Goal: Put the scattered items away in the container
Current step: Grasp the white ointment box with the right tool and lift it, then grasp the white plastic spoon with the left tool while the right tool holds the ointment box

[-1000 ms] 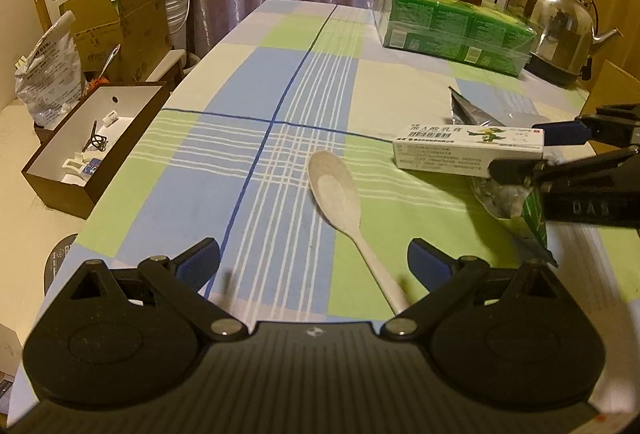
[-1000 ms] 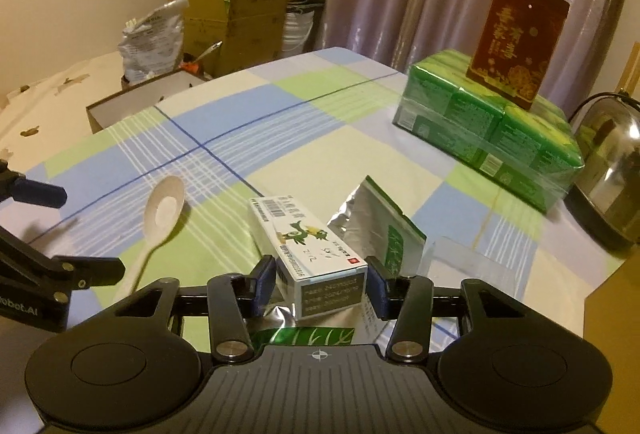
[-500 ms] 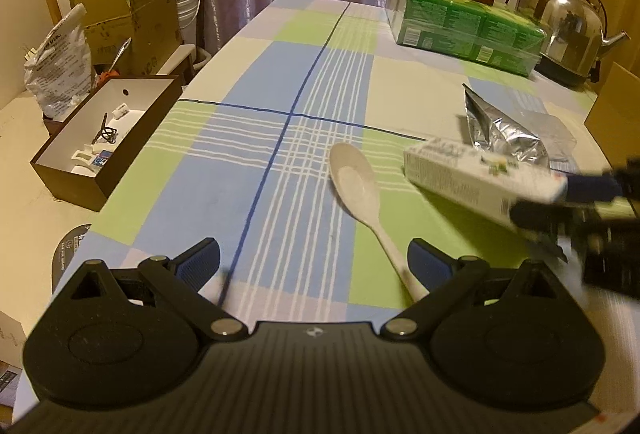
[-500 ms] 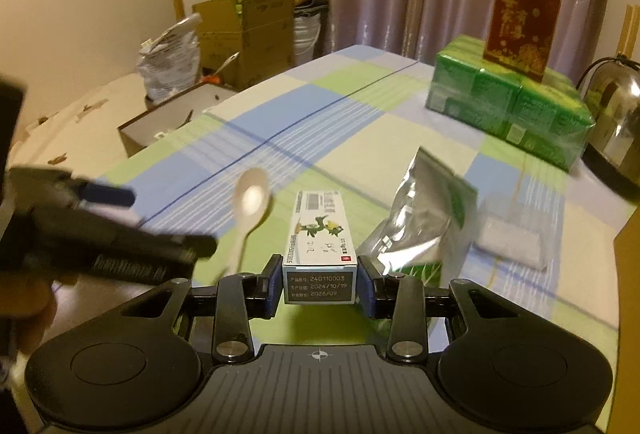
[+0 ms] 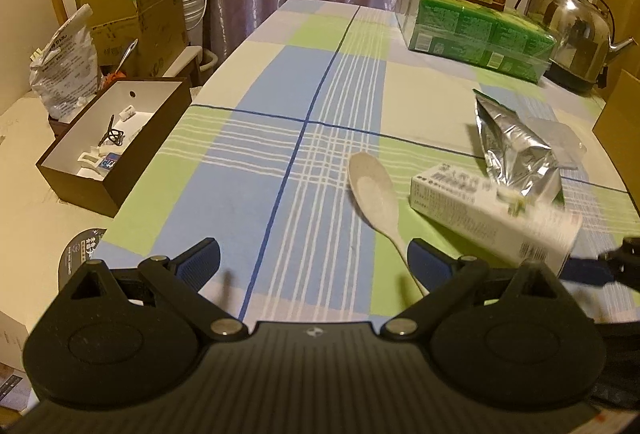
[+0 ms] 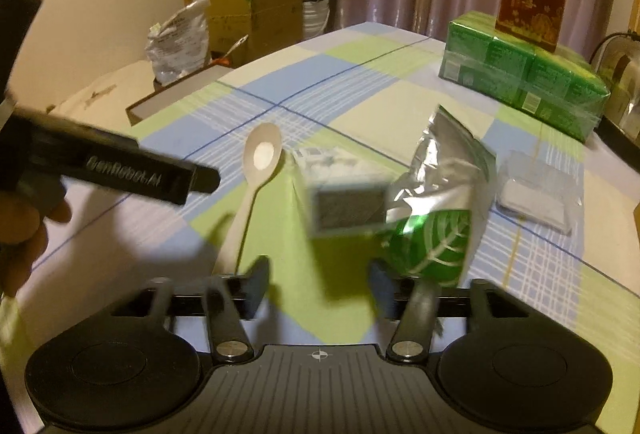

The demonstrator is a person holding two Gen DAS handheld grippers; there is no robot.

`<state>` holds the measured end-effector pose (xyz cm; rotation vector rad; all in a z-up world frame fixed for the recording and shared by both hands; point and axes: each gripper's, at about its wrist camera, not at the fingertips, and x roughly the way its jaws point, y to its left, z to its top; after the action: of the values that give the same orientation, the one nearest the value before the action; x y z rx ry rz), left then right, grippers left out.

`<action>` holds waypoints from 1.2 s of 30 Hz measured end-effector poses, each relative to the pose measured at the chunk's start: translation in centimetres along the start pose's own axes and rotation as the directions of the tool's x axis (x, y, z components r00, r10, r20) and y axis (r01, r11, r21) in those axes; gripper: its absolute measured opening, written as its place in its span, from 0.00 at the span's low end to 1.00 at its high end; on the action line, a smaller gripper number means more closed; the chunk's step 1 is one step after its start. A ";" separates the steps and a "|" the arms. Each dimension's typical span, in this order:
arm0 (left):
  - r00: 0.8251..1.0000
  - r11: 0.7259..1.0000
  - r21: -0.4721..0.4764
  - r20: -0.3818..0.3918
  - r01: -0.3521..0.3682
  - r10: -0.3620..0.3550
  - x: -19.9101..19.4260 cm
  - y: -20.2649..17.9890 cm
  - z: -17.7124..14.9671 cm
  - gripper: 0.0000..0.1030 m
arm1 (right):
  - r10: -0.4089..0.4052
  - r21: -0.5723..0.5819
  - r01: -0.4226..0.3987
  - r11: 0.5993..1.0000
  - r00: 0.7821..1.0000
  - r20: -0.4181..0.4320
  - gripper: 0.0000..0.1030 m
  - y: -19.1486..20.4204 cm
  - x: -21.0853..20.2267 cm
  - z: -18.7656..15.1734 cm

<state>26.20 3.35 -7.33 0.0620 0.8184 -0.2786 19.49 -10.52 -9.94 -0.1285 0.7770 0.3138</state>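
Note:
A white medicine box [image 6: 344,202] lies blurred on the checked tablecloth just ahead of my right gripper [image 6: 318,286]. That gripper's jaws are opening and nothing is between them. In the left wrist view the box [image 5: 492,214] rests beside a pale spoon [image 5: 374,194], with a right gripper finger [image 5: 584,270] behind it. My left gripper [image 5: 314,258] stands open over the near table edge, the spoon's handle beside its right finger. A silver and green foil pouch [image 6: 440,202] sits right of the box. The brown container [image 5: 148,158] stands off the table's left side.
A clear plastic packet [image 6: 536,190] lies right of the pouch. Green tissue packs [image 5: 476,34] with a red box on top and a steel kettle [image 5: 576,34] fill the far right. Cardboard boxes and a bag stand behind the container. A hand [image 6: 20,234] holds the left gripper.
The right gripper carried the medicine box toward the near edge beside the spoon, then its jaws spread and the box dropped out of them. The left gripper stayed put.

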 end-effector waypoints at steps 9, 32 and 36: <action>1.000 1.000 0.011 0.000 0.003 -0.003 0.2 0.0 0.1 0.95 | -0.092 0.072 0.093 0.993 0.996 -0.005 0.54 -3.5 1.3 0.1; 1.000 0.999 0.043 0.001 0.018 -0.018 0.3 -0.7 0.8 0.95 | 0.057 -0.145 -0.054 0.988 0.998 0.020 0.69 -4.5 3.6 2.8; 1.000 0.999 0.040 -0.004 0.017 -0.016 0.5 -0.5 0.8 0.95 | 0.049 -0.140 -0.048 0.989 0.999 0.002 0.42 -4.3 3.4 2.6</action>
<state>26.99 2.66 -7.14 0.0936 0.8175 -0.3107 24.86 -13.21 -10.50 -0.2411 0.7530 0.4148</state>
